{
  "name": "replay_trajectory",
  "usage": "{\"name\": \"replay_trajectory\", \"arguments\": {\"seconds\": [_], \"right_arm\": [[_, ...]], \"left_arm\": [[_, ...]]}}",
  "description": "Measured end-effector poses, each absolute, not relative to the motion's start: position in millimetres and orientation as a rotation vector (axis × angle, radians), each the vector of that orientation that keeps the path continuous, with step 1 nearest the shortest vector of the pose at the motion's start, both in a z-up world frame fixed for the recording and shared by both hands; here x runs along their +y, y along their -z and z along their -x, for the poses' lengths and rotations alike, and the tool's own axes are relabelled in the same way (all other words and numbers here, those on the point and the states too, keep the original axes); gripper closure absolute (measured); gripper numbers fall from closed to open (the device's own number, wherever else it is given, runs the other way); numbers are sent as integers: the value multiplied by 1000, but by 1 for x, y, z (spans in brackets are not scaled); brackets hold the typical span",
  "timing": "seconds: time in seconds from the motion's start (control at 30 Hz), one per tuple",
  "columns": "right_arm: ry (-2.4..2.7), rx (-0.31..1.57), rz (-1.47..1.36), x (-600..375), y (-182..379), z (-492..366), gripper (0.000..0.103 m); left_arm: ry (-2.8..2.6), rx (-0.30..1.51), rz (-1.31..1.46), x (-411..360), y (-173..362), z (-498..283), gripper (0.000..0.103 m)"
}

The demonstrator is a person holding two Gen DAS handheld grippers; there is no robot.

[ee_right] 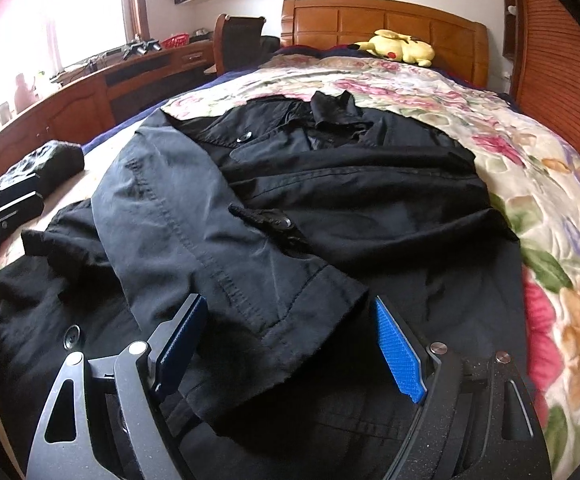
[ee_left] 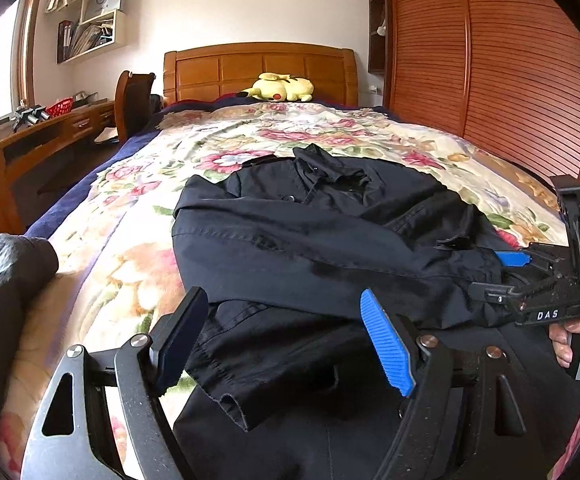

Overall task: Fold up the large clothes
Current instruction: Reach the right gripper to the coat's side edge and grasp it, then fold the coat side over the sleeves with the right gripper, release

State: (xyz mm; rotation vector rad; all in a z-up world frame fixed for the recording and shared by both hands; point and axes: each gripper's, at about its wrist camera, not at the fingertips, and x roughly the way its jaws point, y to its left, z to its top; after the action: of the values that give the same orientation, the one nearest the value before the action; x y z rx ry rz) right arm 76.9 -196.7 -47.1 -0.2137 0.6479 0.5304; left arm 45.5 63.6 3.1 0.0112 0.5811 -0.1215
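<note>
A large black coat (ee_left: 314, 236) lies spread on the floral bedspread, collar toward the headboard; it also fills the right wrist view (ee_right: 330, 200). One sleeve (ee_right: 210, 240) is folded across the body, its cuff lying between the fingers of my right gripper (ee_right: 290, 344), which is open just above the cloth. My left gripper (ee_left: 286, 336) is open over the coat's lower left part, above another cuff (ee_left: 230, 396). The right gripper also shows in the left wrist view (ee_left: 506, 276), low over the coat's right edge.
A dark bundled garment (ee_left: 6, 280) lies on the bed's left edge. A yellow plush toy (ee_left: 278, 88) rests by the wooden headboard (ee_left: 258, 68). A desk and chair (ee_left: 134, 100) stand left of the bed, a slatted wardrobe (ee_left: 510, 72) on the right.
</note>
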Motion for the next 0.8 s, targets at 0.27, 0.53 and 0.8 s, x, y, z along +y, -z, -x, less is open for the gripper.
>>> {"name": "replay_trajectory", "arguments": {"seconds": [0.27, 0.53, 0.8], "right_arm": [[-567, 622, 263, -191, 47, -68, 93], [-530, 372, 177, -218, 7, -30, 99], [-476, 232, 190, -236, -42, 5, 99]], "left_arm": [[113, 586, -10, 65, -2, -46, 23], [102, 568, -1, 67, -3, -41, 23], [105, 570, 18, 72, 0, -40, 23]]}}
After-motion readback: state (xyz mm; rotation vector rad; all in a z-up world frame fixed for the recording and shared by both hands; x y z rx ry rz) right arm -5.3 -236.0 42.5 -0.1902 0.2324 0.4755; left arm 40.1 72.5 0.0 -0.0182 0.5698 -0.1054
